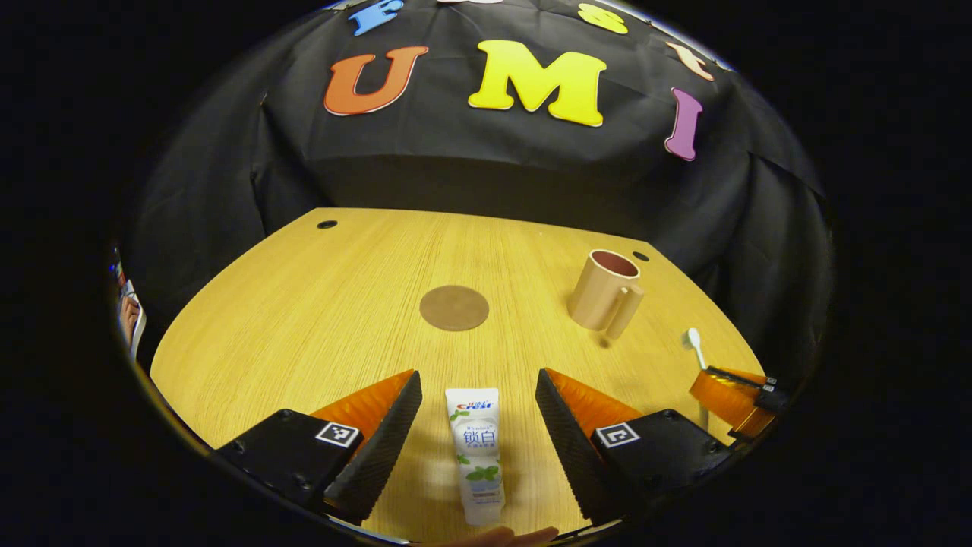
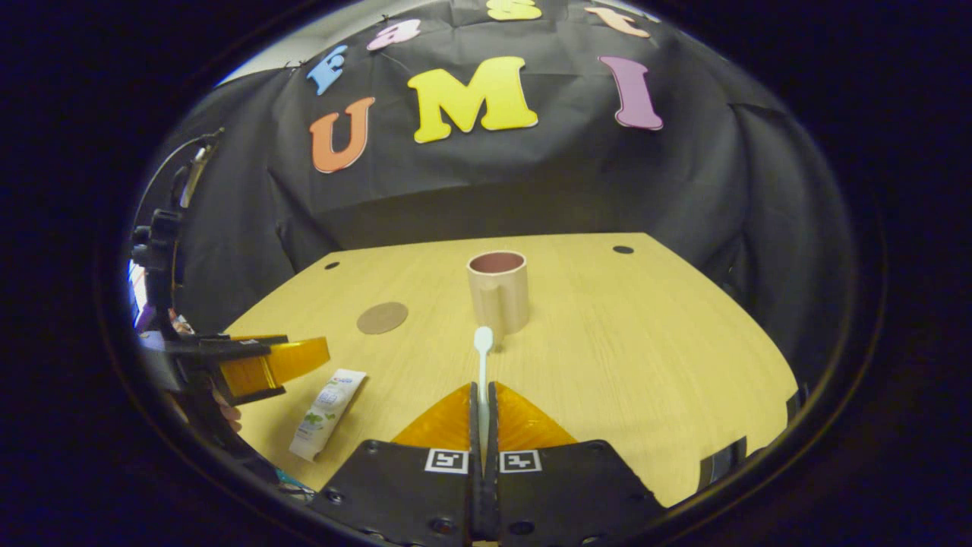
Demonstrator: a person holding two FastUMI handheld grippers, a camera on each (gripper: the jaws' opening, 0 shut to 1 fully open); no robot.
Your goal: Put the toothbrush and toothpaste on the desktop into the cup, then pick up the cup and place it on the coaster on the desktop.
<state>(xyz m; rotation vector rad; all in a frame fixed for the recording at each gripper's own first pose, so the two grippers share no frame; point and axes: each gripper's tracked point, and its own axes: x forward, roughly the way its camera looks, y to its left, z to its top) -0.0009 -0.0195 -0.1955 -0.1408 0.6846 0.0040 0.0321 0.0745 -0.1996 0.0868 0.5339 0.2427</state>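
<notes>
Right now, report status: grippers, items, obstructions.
Right gripper shut on toothbrush. Left gripper open, straddling toothpaste flat on desktop. Cup upright, off coaster.

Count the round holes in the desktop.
2 show: one hole at the far left corner beyond the coaster, another at the far right behind the cup. The grippers may hide more.

The toothbrush (image 2: 483, 372) handle is hidden between the right gripper (image 2: 483, 410) fingers, its bristles seemingly facing away.
</notes>
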